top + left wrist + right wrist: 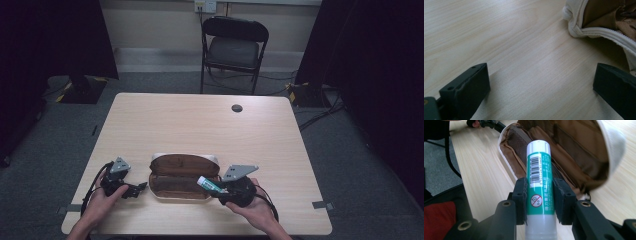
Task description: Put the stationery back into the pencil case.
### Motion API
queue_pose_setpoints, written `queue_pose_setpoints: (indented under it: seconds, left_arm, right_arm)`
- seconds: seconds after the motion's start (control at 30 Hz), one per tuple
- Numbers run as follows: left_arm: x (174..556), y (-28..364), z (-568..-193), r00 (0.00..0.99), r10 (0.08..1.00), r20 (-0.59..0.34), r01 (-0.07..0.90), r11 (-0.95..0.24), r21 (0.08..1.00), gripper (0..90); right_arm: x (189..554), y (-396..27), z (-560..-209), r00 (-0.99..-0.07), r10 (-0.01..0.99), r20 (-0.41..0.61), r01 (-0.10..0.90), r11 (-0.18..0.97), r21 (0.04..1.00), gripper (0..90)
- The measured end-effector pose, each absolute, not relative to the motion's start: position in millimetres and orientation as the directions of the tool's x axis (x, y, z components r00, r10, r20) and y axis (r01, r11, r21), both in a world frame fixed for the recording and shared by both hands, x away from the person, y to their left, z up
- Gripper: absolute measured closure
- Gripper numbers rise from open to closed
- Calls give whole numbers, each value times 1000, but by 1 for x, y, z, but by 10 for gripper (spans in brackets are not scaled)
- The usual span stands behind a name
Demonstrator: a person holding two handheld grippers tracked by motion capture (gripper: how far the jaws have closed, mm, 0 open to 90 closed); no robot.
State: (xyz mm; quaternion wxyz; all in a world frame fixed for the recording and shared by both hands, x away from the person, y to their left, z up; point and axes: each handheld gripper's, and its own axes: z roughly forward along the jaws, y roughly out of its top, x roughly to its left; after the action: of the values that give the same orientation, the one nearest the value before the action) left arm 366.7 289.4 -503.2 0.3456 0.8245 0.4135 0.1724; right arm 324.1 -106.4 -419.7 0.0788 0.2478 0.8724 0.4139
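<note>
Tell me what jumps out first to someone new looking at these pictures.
The green and white glue stick clamped in the right tongs, poised over the open brown pencil case at the table's near edge. The left tongs stand open just left of the case.

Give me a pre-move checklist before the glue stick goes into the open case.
1. Grip: right gripper clamps the glue stick on both sides of its label: ok.
2. Stick cap on: ok.
3. Case unzipped, brown lining exposed: ok.
4. Stick aimed at the opening: in the right gripper view it points into the case: ok.
5. Left gripper open, nothing between the jaws, beside the case corner, not holding it: the case may slide, not ok.
6. Free space inside the case for the stick: cannot tell.
</note>
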Motion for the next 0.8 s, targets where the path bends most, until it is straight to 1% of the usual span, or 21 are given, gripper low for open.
queue_pose_setpoints:
  seconds: [0.27, 0.5, 0.8]
  left_arm:
    - [367, 289, -503, 599, 801, 0, 563, -421, 712, 2]
    - [367, 289, -503, 598, 801, -2, 563, -419, 712, 2]
    - [367, 289, -503, 599, 801, -2, 563, -419, 713, 2]
  right_arm:
    - [338, -79, -425, -880, 469, 77, 359, 549, 755, 663]
    - [353, -51, -423, -886, 455, 87, 355, 546, 759, 663]
    - [370, -19, -432, -897, 438, 65, 342, 592, 730, 662]
